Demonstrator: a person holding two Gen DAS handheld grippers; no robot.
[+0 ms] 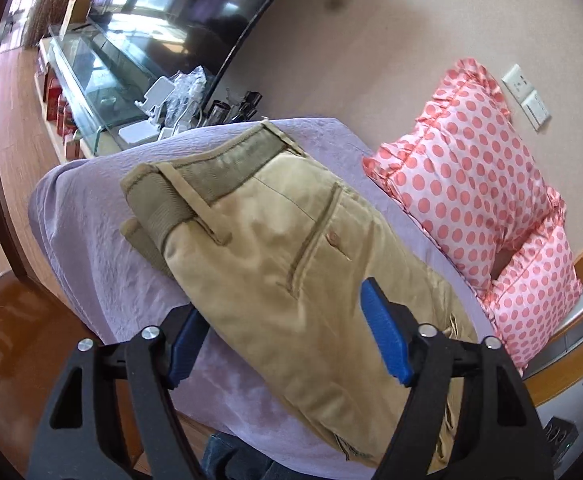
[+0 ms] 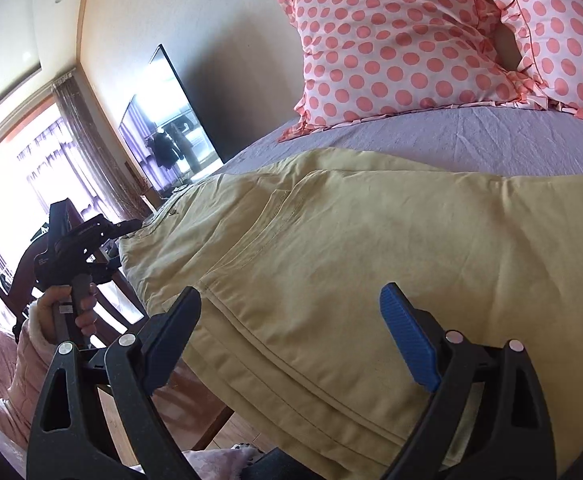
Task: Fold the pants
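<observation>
- The khaki cotton pants lie flat on the lilac bedsheet, seemingly halved lengthwise, leg on leg; the crosswise folds remain.
- The left gripper hovers over them near the hems, blue-padded fingers spread, pinching nothing.
- The right gripper likewise gapes, empty, above the cloth.
- No brand or writing is legible; the waistband lettering is too blurred.

Bedroom in home or hotel-like room indicated. Bed covered with lilac sheet; two pink polka-dot ruffled pillows propped against beige wall. Large flat-screen TV mounted on wall, glass-topped console with clutter set beneath. Wall sockets seen beside pillows. Curtained window and wooden floor visible.
</observation>
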